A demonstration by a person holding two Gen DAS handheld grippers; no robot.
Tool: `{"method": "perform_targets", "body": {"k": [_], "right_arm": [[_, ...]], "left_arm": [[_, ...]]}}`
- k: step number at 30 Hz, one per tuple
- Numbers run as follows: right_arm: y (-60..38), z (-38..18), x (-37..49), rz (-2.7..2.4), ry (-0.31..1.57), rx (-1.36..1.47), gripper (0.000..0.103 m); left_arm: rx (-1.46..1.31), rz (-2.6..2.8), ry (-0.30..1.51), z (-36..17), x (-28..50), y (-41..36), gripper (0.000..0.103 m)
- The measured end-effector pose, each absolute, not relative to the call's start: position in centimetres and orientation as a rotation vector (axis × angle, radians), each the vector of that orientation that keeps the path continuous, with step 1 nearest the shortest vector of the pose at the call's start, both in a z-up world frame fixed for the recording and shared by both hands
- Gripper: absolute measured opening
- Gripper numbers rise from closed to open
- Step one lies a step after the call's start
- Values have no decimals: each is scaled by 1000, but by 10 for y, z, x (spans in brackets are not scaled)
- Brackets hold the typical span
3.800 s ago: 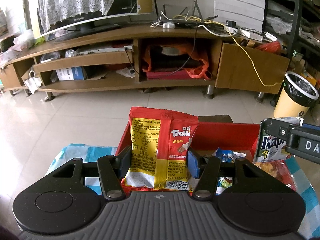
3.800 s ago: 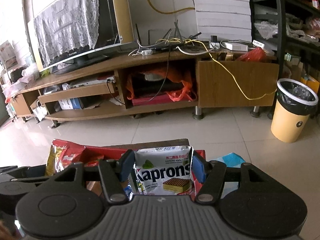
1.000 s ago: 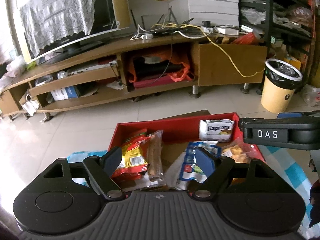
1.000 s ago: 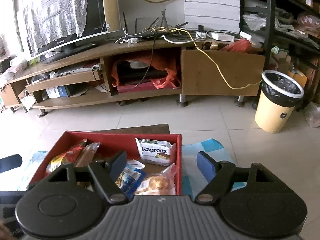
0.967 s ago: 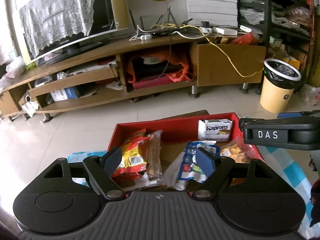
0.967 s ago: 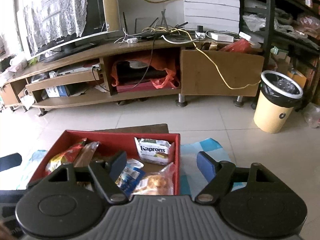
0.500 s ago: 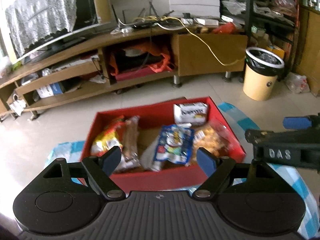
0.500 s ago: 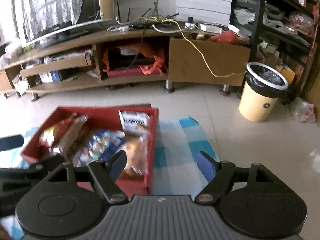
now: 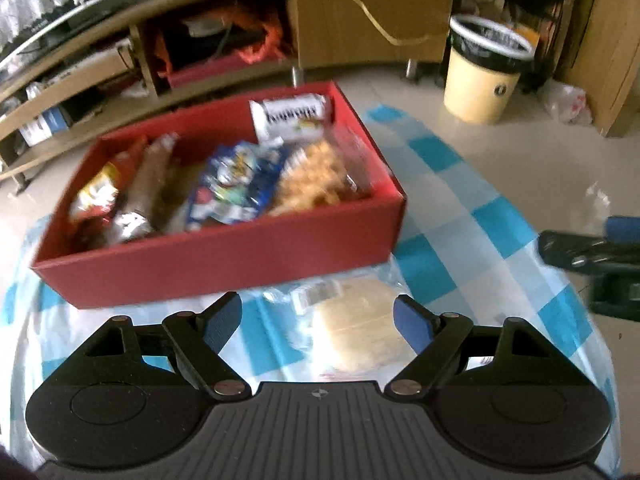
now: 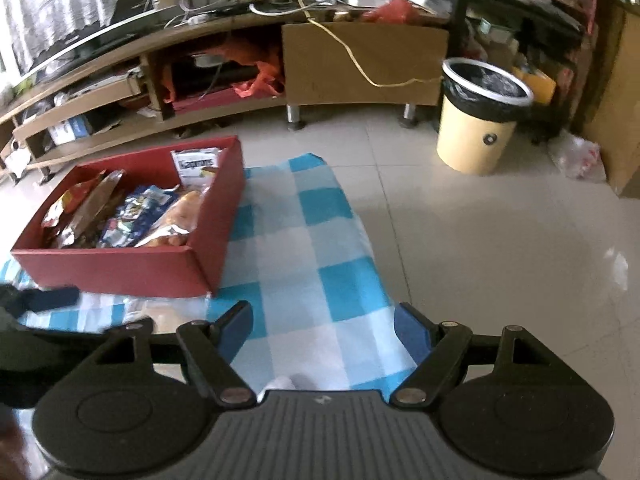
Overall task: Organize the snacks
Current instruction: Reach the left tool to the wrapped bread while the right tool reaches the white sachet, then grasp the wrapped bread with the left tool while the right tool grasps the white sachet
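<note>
A red box (image 9: 224, 256) on a blue-and-white check cloth (image 9: 452, 224) holds several snack packs, among them a white Kaprons wafer pack (image 9: 292, 114), a blue pack (image 9: 236, 184) and a bag of golden snacks (image 9: 316, 176). In front of the box a clear pack of pale biscuits (image 9: 360, 320) lies on the cloth. My left gripper (image 9: 316, 314) hangs open above it, the pack nearer its right finger, untouched. My right gripper (image 10: 324, 322) is open over bare cloth to the right of the red box (image 10: 120, 268), with nothing between its fingers.
A cream bin (image 10: 480, 120) with a black liner stands on the tiled floor at the right. A long wooden TV stand (image 10: 360, 60) runs along the back. The cloth ends close to the right gripper, with tiled floor (image 10: 500, 260) beyond.
Both grippers, which earlier held a Trolli pack and the Kaprons pack, are empty and have drawn back from the box and tipped down. The right one moved right. The pale biscuit pack came into view.
</note>
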State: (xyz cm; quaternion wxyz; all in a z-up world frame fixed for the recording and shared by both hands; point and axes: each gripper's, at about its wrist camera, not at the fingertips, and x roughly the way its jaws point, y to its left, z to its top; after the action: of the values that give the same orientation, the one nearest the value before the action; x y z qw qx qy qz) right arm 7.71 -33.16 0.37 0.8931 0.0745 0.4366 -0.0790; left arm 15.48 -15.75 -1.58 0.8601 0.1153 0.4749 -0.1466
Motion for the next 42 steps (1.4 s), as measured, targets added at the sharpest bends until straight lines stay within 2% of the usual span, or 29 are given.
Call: {"method": "perform_targets", "body": {"k": [3, 7, 8, 9, 11, 17, 24, 30, 31, 33, 37, 42], "right_arm": [[-343, 4, 72, -165, 896, 169, 74], [-351, -1, 69, -163, 910, 176, 74], [-352, -3, 68, -160, 917, 172, 74], [-353, -4, 68, -160, 921, 169, 74], [-356, -7, 68, -160, 930, 169, 74], [-356, -16, 68, -127, 980, 242, 74], [-331, -37, 53, -78, 1131, 319, 74], [-316, -67, 48, -25, 1258, 519, 74], [-314, -70, 51, -38, 1261, 532, 81], [-313, -67, 60, -41, 1225, 569, 83], [-307, -69, 81, -85, 1230, 524, 84], [-275, -67, 90, -57, 1216, 300, 77]], "left_arm": [[270, -278, 997, -24, 159, -173, 94], [258, -250, 1016, -31, 169, -184, 94], [257, -245, 1030, -34, 170, -188, 93], [253, -239, 1045, -38, 171, -189, 86], [243, -231, 1057, -46, 168, -186, 87], [211, -246, 1060, -38, 154, -163, 79], [269, -288, 1068, -28, 128, -123, 77], [251, -330, 1088, -14, 112, -98, 77], [238, -333, 1088, -11, 110, -95, 77], [216, -335, 1081, -7, 109, -88, 77], [200, -329, 1081, -6, 111, -78, 77], [187, -321, 1091, -9, 114, -71, 78]]}}
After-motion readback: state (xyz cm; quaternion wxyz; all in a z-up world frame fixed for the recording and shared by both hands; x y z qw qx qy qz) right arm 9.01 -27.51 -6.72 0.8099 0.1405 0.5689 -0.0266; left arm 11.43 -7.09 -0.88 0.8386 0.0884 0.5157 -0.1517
